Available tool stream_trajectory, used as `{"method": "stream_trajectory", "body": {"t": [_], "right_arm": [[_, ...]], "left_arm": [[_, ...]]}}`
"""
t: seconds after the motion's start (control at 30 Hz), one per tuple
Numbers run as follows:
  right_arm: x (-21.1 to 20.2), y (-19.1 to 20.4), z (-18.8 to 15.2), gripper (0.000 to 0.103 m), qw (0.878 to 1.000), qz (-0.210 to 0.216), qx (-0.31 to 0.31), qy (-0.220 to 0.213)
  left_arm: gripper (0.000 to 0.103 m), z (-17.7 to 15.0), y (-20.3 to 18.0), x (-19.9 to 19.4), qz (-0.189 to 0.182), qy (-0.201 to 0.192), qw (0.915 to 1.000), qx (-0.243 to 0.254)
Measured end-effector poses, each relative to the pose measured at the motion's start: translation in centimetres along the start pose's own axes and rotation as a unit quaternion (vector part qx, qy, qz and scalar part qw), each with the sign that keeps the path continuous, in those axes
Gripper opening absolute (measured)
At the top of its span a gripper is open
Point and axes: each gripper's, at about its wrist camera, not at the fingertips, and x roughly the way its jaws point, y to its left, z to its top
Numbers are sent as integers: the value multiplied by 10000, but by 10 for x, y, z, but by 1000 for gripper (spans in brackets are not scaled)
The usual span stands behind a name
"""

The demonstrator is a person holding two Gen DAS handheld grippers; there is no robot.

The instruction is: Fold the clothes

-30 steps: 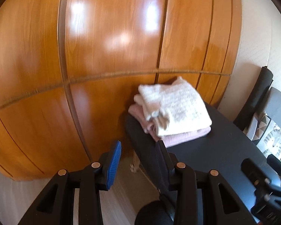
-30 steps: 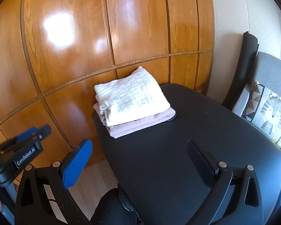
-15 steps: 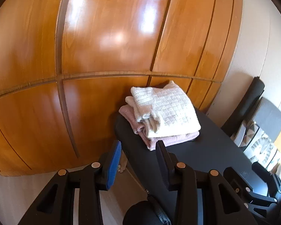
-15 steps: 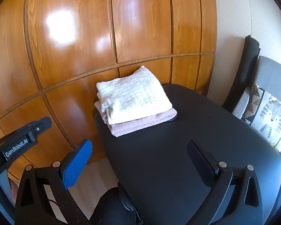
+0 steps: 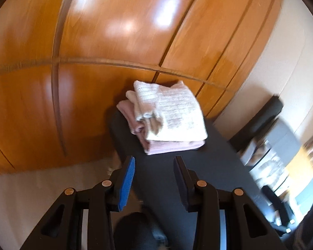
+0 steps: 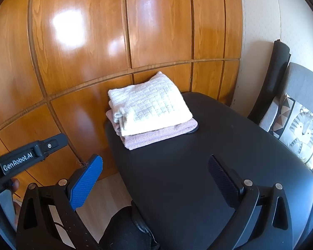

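A folded cream knit garment (image 6: 150, 109) lies on top of a folded pink garment (image 6: 162, 134) at the far left corner of a black oval table (image 6: 198, 177). In the left wrist view the same cream garment (image 5: 171, 114) and pink garment (image 5: 173, 146) sit just beyond my left gripper (image 5: 154, 162), whose jaws stand partly apart with nothing between them. My right gripper (image 6: 156, 166) hangs over the near part of the table, jaws wide apart and empty, well short of the stack. The left gripper's body (image 6: 29, 158) shows at the left edge of the right wrist view.
Glossy wooden wardrobe doors (image 6: 114, 31) stand right behind the table. A grey chair with a tiger-print cushion (image 6: 302, 129) and a black chair back (image 6: 271, 79) are at the right. Pale floor (image 6: 106, 195) lies to the left of the table. A dark knee (image 6: 123, 229) is below.
The left wrist view has swung and rolled, so the stack now sits straight ahead of its fingers and the picture is blurred. The right gripper has stayed still.
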Motion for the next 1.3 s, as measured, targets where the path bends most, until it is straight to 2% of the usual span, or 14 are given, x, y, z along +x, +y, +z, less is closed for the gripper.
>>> {"method": "stream_trajectory", "body": {"t": [0.17,0.43,0.87,1.0,1.17,1.3], "right_arm": [[-2,2,1,103,10000,17,-45,-51],[-3,4,-1,103,9999,39,-50,-80],[-3,5,-5,103,10000,62,-42,-56],[-3,6,-6,103,10000,69,-57,-25],[-2,6,-7,103,9999,91,-53,-5],[0,5,-8,103,9999,133,-15,44]], "left_arm": [[39,-1,-9,-8,290,-376,9986,237],[39,-3,-25,-16,349,-704,9933,852],[39,-9,-26,-20,451,-860,9918,825],[39,-11,-23,-23,463,-1056,9905,746],[35,-13,-23,-32,538,-1437,9848,814],[35,-12,-26,-32,529,-1443,9840,904]]}}
